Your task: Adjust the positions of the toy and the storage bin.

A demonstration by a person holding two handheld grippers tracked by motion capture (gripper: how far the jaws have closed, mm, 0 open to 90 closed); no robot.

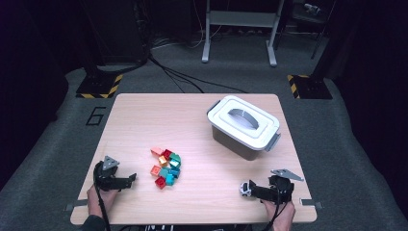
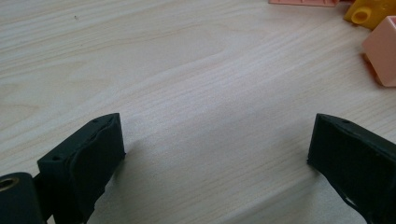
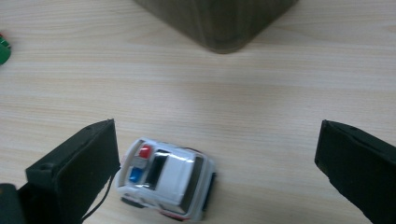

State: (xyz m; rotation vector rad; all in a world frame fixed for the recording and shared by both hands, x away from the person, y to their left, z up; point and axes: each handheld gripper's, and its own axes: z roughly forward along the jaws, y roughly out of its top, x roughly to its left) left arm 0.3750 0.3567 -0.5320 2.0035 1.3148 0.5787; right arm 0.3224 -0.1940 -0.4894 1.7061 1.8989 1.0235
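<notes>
1. Black jaws of the right tool (image 3: 215,172) stand wide apart in the right gripper view, released, with a toy police car (image 3: 166,179) on the table (image 3: 261,93) between them.
2. That car lies just beside one jaw and well apart from the other; neither jaw clamps it.
3. Seen from the high view, the toy police car (image 1: 246,188) sits near the table's front edge, in front of the grey lidded box (image 1: 243,126), and the right tool (image 1: 255,191) lies low and level, pointing sideways at it.
4. A hand (image 1: 279,211) grips the right tool from the front edge, forearm coming up from below.
5. At the front, well to the left of the box, the left tool (image 1: 131,180) is held low by the other hand (image 1: 102,198), pointing toward the pile of coloured blocks (image 1: 166,167).
6. In the left gripper view its jaws are spread over bare table, released, with a pink block (image 2: 383,51) and a yellow one (image 2: 371,11) beyond them.
</notes>
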